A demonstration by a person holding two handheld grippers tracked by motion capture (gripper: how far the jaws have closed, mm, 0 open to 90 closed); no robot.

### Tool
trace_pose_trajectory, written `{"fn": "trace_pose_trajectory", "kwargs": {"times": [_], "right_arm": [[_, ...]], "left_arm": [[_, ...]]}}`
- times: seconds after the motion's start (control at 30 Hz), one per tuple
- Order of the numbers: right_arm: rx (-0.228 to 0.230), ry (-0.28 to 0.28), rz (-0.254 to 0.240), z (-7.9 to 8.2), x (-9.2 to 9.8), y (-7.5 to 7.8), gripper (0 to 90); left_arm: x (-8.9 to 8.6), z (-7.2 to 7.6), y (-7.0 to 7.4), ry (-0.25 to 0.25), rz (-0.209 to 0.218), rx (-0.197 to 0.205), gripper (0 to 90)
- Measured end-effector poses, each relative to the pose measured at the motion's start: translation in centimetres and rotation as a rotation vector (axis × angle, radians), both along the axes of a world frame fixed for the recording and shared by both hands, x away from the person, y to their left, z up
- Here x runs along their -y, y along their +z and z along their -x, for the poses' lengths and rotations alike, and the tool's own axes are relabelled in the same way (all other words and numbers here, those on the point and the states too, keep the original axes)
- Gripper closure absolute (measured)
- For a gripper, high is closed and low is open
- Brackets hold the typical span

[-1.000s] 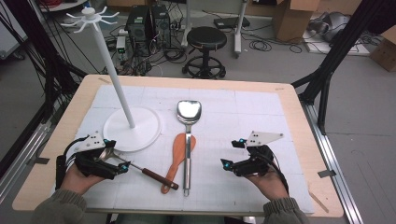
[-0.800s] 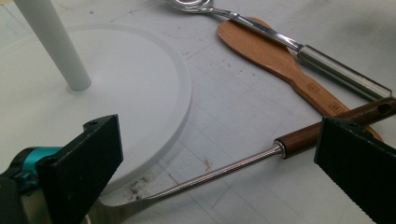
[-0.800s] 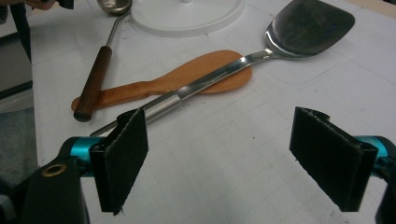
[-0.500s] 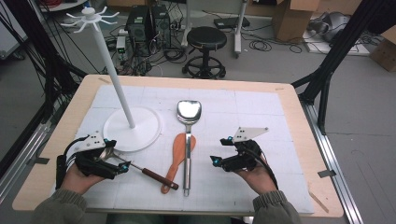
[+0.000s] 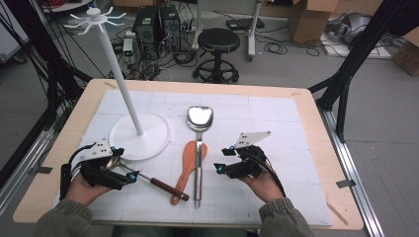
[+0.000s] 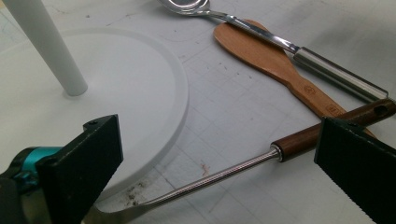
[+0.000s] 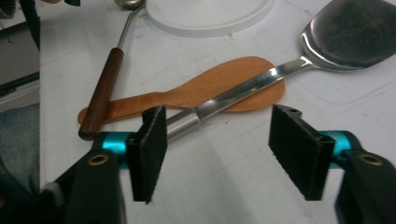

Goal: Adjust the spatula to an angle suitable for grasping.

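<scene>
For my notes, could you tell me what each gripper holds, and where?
Neither holds anything. The left gripper stands open over the ladle; the right gripper, just closing, is open near the spatula handle.

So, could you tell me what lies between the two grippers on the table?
In the high view, three utensils lie between the left gripper and right gripper: a wooden-handled tool, a wooden spatula and a steel turner across it.

text: none legible | wooden spatula (image 6: pixel 306 88): two small stamped marks, unreadable
</scene>
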State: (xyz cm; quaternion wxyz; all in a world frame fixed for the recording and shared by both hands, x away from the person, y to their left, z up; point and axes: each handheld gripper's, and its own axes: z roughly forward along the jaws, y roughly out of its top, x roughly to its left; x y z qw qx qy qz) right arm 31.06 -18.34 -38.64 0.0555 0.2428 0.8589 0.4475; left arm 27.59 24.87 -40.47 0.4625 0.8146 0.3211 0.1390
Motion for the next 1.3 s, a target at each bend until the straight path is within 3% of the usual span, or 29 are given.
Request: {"fn": "trace_pose_trajectory", "kwargs": {"times": [0.4, 0.57, 0.63, 0.77, 0.83, 1.07, 1.3], "right_arm": [[-0.021, 0.046, 0.015, -0.8, -2.2, -0.7, 57.6], [-0.056, 0.054, 0.012, -1.3, -3.0, -1.1, 68.3], [-0.062, 0.065, 0.023, -2.0, -3.8, -1.2, 77.1], [-0.066, 0.084, 0.042, -2.6, -4.5, -1.3, 82.0], [-0.058, 0.094, 0.078, -3.3, -5.4, -1.7, 86.5], [-0.071, 0.073, 0.075, -5.1, -6.7, -2.2, 89.3], [-0.066, 0.056, 0.112, -7.1, -8.3, -2.6, 89.3]], "left_arm": [[0.0, 0.1, 0.1, 0.005, 0.009, 0.005, 1.7], [-0.1, 0.1, 0.1, 0.002, 0.008, 0.006, 1.7], [0.0, 0.1, 0.1, 0.004, 0.013, 0.004, 1.7], [0.0, 0.1, 0.2, 0.002, 0.016, 0.005, 1.7], [0.0, 0.1, 0.2, 0.002, 0.016, 0.005, 1.7], [-0.1, 0.0, 0.2, 0.000, 0.019, 0.007, 1.7], [-0.1, 0.0, 0.2, 0.000, 0.020, 0.009, 1.7]]}}
